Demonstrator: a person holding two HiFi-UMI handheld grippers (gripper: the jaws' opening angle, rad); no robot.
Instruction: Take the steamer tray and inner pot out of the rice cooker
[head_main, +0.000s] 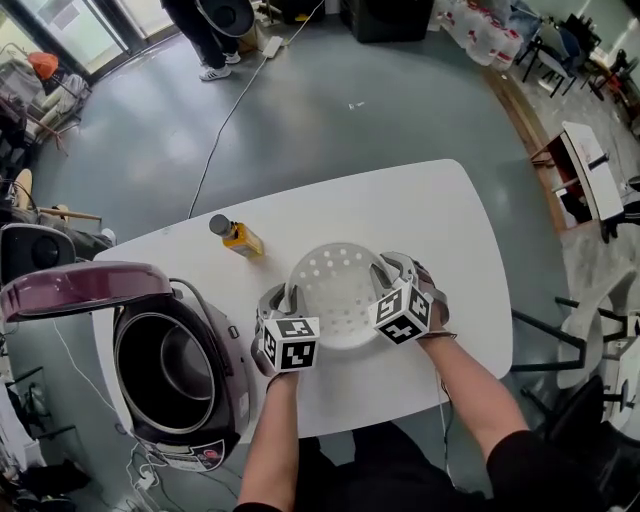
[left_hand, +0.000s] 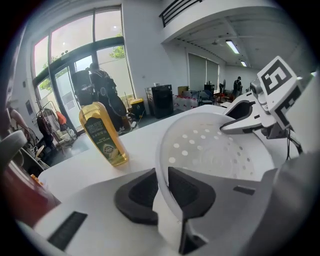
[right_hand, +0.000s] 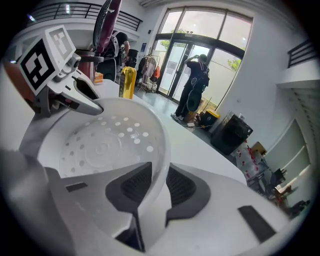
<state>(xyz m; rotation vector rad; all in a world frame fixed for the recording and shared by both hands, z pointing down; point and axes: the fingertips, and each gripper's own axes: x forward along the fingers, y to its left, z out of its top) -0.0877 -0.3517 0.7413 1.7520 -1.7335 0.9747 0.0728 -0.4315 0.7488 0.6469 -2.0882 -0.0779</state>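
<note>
The white, round-cornered tabletop (head_main: 440, 230) carries everything. At its left edge stands the rice cooker (head_main: 228, 400), dark and rounded, with its glossy maroon lid (head_main: 85, 285) swung open. The metal inner pot (head_main: 165, 370) sits inside it, and only the head view shows it. To the cooker's right, over the middle of the tabletop, is the steamer tray (head_main: 335, 290), a shallow round dish of smooth white plastic whose floor is pierced with small round holes. Whether it touches the tabletop I cannot tell. The left tool (head_main: 283, 297) and right tool (head_main: 392, 270) pinch opposite sides of its thin rim. Their jaws are narrow, with dark textured pads (right_hand: 132, 187) on either face of the wall, a grip that only the gripper views show. Behind the tray and apart from it, a small bottle (head_main: 238, 237) of yellow oil with a dark cap stands upright.
</note>
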